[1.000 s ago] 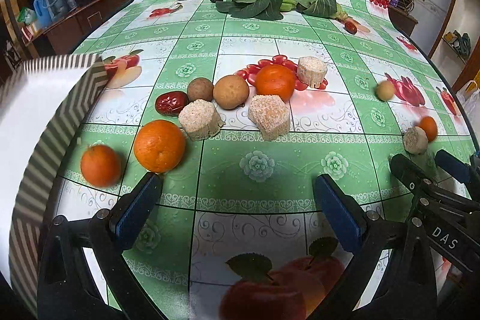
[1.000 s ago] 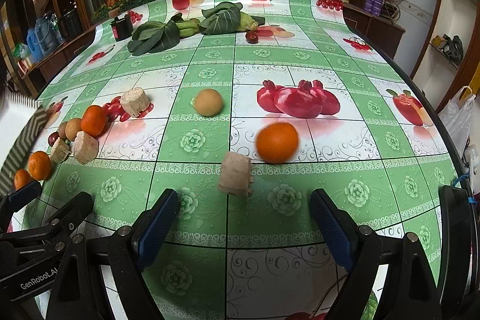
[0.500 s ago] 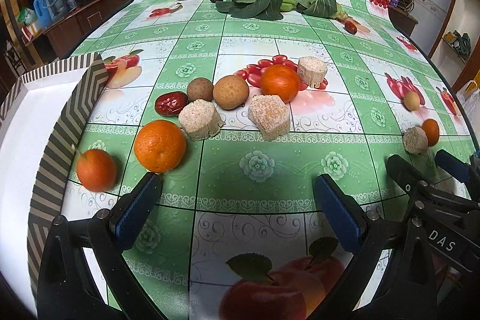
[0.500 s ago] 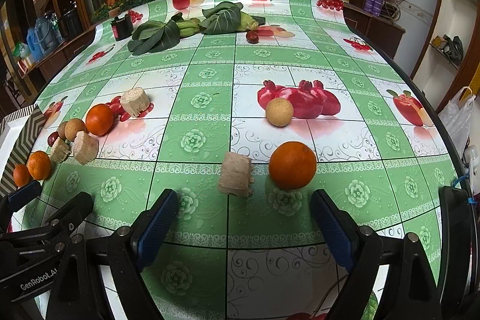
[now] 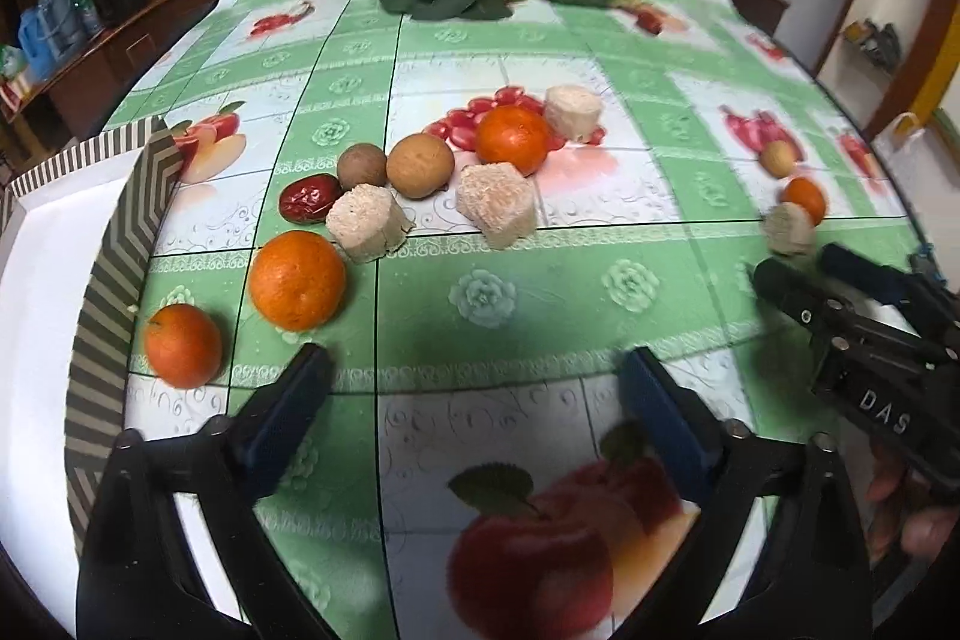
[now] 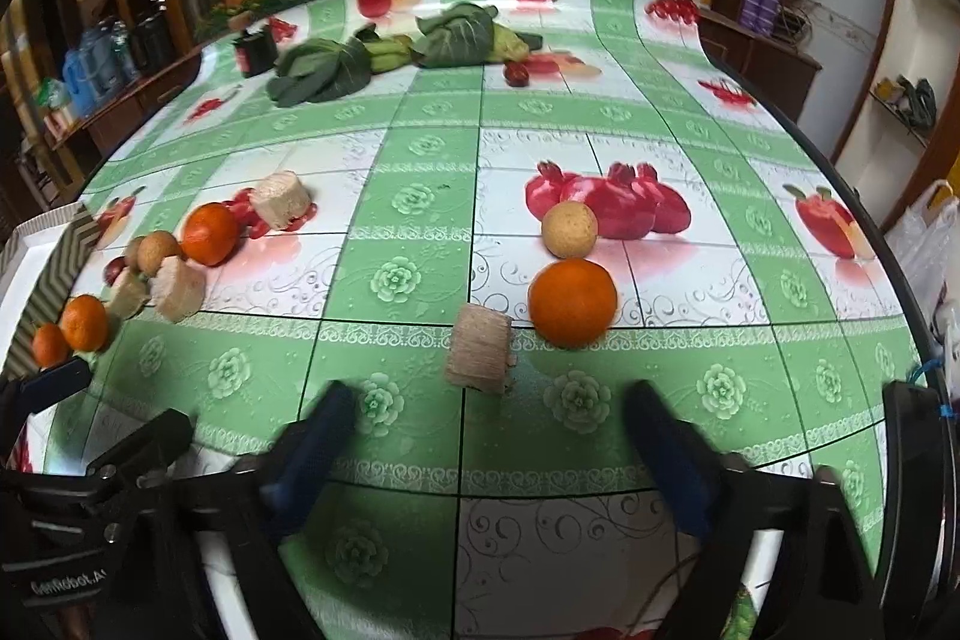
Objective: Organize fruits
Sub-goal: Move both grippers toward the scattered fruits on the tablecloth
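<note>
My left gripper (image 5: 474, 388) is open and empty above the tablecloth. Just beyond it lie two oranges (image 5: 297, 279) (image 5: 183, 345), a red date (image 5: 309, 198), two brown round fruits (image 5: 419, 165), a third orange (image 5: 512, 139) and beige cut chunks (image 5: 367, 222). My right gripper (image 6: 489, 427) is open and empty. Ahead of it lie a beige chunk (image 6: 479, 356), an orange (image 6: 572, 302) and a tan round fruit (image 6: 569, 228). The right gripper also shows in the left wrist view (image 5: 792, 262), near that chunk.
A white tray with a striped rim (image 5: 114, 244) lies at the table's left edge. Leafy greens (image 6: 324, 67) and a small dark jar (image 6: 255, 51) stand at the far side. The table edge curves down on the right.
The orange and the tan fruit on the right rolled and have come to rest near the beige chunk. The left gripper's view shifted slightly left, showing more of the tray.
</note>
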A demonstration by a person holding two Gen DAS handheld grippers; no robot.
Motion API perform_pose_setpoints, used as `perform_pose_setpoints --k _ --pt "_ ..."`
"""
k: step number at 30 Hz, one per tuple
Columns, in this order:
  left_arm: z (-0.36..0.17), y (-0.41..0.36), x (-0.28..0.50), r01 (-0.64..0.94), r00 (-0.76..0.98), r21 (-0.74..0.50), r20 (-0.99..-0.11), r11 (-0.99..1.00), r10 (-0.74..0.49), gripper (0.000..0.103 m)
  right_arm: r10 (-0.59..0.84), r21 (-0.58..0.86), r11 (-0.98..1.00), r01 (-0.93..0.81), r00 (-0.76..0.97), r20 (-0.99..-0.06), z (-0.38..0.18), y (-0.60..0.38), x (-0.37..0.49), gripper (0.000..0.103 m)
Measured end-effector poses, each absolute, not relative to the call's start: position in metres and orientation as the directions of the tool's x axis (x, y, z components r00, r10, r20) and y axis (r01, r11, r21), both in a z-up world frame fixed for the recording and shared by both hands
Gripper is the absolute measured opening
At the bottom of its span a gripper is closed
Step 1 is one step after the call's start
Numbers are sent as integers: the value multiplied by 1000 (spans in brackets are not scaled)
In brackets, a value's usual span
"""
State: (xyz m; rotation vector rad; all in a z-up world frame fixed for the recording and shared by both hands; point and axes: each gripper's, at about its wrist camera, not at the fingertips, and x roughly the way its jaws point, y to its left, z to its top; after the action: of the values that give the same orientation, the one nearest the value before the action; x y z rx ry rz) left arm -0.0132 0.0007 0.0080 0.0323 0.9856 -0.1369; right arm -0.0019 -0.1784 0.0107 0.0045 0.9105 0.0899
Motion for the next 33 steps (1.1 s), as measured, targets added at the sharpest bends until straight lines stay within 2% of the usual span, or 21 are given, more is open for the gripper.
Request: perform_pose_setpoints --k 1,5,10,16,19,33 --pt "14 4 -19 133 555 -46 -824 990 -113 96 114 70 993 -98 594 -796 13 -181 -4 64" --pt "37 20 -38 149 599 -76 -787 986 -151 96 211 171 977 -124 588 -781 27 -202 -19 64" --pt "51 41 -54 166 592 -115 -783 979 -192 96 214 145 976 -160 643 -736 48 -219 -44 63" --pt "48 61 -66 136 579 -134 -794 982 -189 96 221 119 972 -200 634 -741 44 -225 -55 63" --pt "46 64 -68 138 576 -131 -796 982 -187 96 225 119 971 -208 621 -751 39 -224 -55 57" --pt "41 88 -66 101 563 -147 -807 984 -178 96 284 184 956 -229 565 -775 19 -205 -11 46"
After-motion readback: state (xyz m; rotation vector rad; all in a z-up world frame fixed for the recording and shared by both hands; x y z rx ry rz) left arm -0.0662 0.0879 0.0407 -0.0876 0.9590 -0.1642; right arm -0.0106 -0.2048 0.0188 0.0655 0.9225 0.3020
